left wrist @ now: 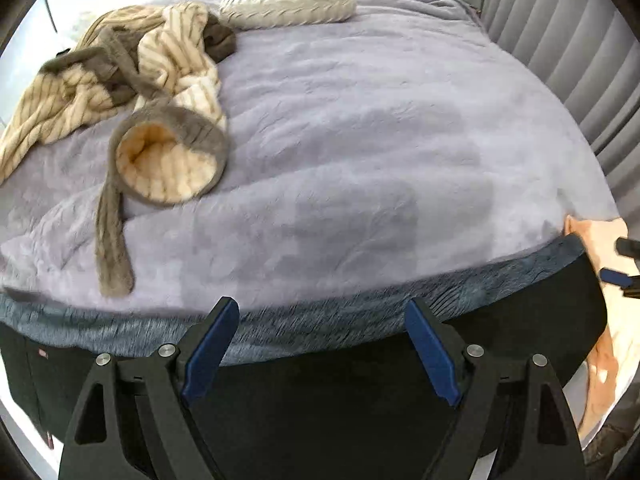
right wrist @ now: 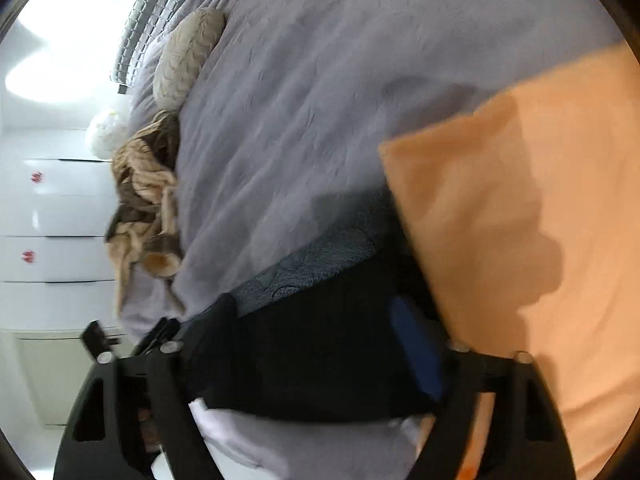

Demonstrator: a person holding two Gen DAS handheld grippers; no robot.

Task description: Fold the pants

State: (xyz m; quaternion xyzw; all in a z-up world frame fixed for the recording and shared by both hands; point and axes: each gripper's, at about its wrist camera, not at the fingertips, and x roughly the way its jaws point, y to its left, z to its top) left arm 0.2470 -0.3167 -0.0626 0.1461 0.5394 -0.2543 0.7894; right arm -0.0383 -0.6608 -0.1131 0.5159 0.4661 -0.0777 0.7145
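Note:
A peach-orange garment (right wrist: 520, 208), apparently the pants, hangs in front of my right gripper and fills the right of the right wrist view; a strip of it shows at the right edge of the left wrist view (left wrist: 600, 240). My left gripper (left wrist: 322, 312) is open and empty, held before the bed's near edge. My right gripper (right wrist: 316, 316) is open, jaws wide, with the garment just beyond its right finger (right wrist: 412, 344). Whether it touches the cloth is unclear. It also shows in the left wrist view (left wrist: 624, 264) at the far right.
A bed with a lilac fleece blanket (left wrist: 340, 120) has a dark base (left wrist: 320, 392). A heap of beige-and-brown striped knitwear (left wrist: 132, 80) lies at its left. A round cream cushion (left wrist: 288, 0) sits at the back. White drawers (right wrist: 60, 216) stand beyond.

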